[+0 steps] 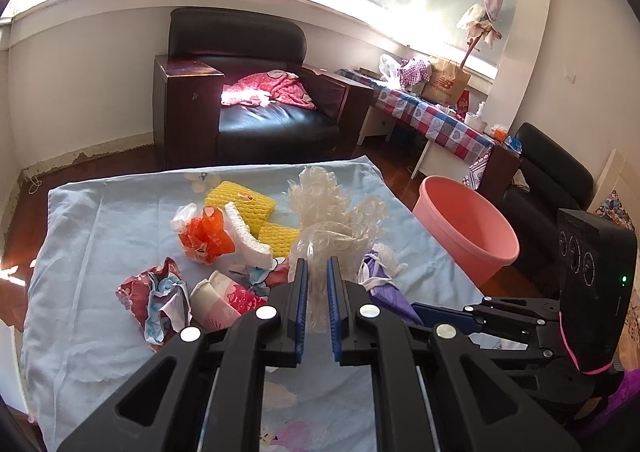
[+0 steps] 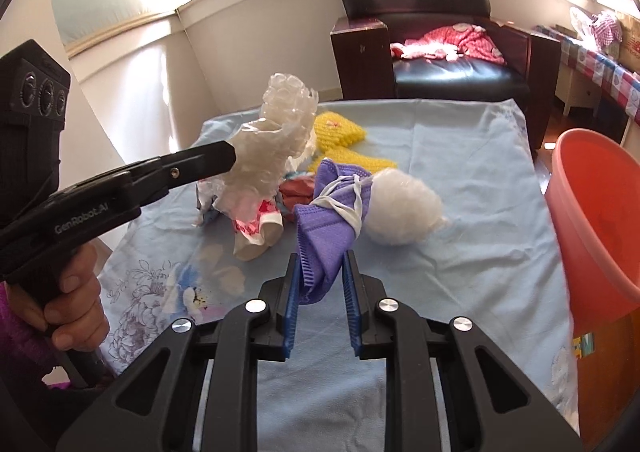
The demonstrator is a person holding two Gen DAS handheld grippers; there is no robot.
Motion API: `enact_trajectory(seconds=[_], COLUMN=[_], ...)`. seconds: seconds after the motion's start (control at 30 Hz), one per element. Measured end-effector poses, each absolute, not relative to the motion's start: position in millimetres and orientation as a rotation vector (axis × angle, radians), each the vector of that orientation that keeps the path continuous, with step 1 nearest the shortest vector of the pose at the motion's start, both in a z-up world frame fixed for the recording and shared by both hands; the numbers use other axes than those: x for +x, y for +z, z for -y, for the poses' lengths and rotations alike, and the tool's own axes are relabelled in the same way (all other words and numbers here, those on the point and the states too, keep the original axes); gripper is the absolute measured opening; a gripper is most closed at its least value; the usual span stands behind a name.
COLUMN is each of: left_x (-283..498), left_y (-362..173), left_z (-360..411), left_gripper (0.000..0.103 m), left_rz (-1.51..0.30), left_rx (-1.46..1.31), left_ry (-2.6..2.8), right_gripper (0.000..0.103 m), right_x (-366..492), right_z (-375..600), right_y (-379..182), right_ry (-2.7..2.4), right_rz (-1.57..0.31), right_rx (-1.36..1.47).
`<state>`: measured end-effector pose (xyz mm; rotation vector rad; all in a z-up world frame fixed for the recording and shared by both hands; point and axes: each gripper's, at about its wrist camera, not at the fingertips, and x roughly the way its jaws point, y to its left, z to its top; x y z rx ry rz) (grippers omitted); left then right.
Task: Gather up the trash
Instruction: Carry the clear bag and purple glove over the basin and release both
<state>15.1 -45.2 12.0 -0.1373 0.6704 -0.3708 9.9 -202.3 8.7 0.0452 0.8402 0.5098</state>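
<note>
A crumpled sheet of clear bubble wrap [image 1: 332, 212] stands lifted above the light blue cloth [image 1: 100, 236], and my left gripper [image 1: 316, 264] is shut on its lower end. From the right wrist view, the left gripper [image 2: 230, 156] holds the bubble wrap [image 2: 276, 144] up in the air. My right gripper [image 2: 322, 264] is shut on a purple face mask [image 2: 328, 220] with white straps, just right of the left one. A white crumpled plastic ball [image 2: 400, 208] lies beside the mask. On the cloth lie yellow foam netting [image 1: 240, 198], orange plastic [image 1: 206, 236], wrappers [image 1: 152, 292] and a paper cup [image 1: 224, 300].
A pink basin [image 1: 468, 228] stands on the floor off the cloth's right edge, its mouth open upward. A dark armchair [image 1: 256, 100] with a pink garment stands behind the cloth. A checkered-cloth table [image 1: 432, 116] with bags runs along the right wall.
</note>
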Motion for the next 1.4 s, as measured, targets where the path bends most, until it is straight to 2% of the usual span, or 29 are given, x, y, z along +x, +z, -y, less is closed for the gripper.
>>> enact_trajectory(seconds=[0.87,1.4], left_x=[32,51], left_y=[81,88], left_z=[121,202], left_gripper=[0.009,0.009], left_rz=[-0.499,-0.505], left_rx=[-0.127,-0.086], left_ry=[-0.492,-0.603], right_gripper=[0.021,0.021], right_x=[8,4], right_z=[296,379], right_y=[55,58], right_ry=[0.268,0.046], right_rz=[-0.607,-0.55], right_rx=[0.14,0.218])
